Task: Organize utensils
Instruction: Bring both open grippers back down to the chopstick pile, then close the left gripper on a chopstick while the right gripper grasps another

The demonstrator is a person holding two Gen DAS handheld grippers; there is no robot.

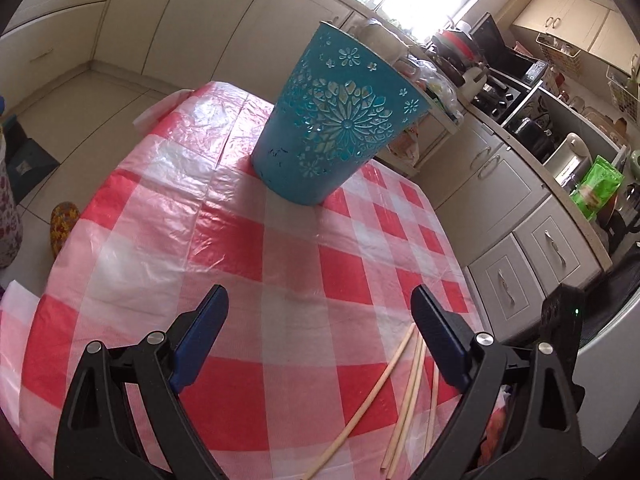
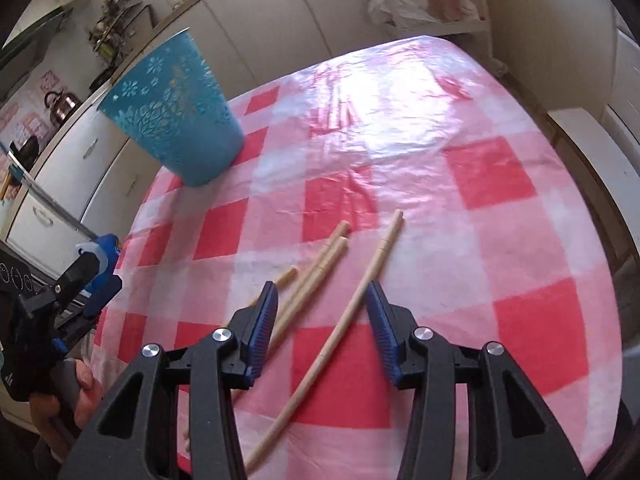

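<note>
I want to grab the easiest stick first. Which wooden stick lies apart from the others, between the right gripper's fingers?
The long single stick, farthest right in the right wrist view. It runs alone between the open right gripper fingers; the other sticks bunch together at the left finger.

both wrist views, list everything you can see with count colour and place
chopsticks: four, pale wood, loose on the near part of the table, one lying between the open right claw's fingers
basket: one, teal with cut-out flowers, upright at the far side of the table
tablecloth: one, red and white check under clear plastic, covering the table
cabinets: several, cream, beside and beyond the table
green packet: one, on the counter
left claw: one, black with blue pads, open, empty, above the cloth
right claw: one, black with blue pads, open over the chopsticks
hand: one, gripping the left claw's handle
</note>
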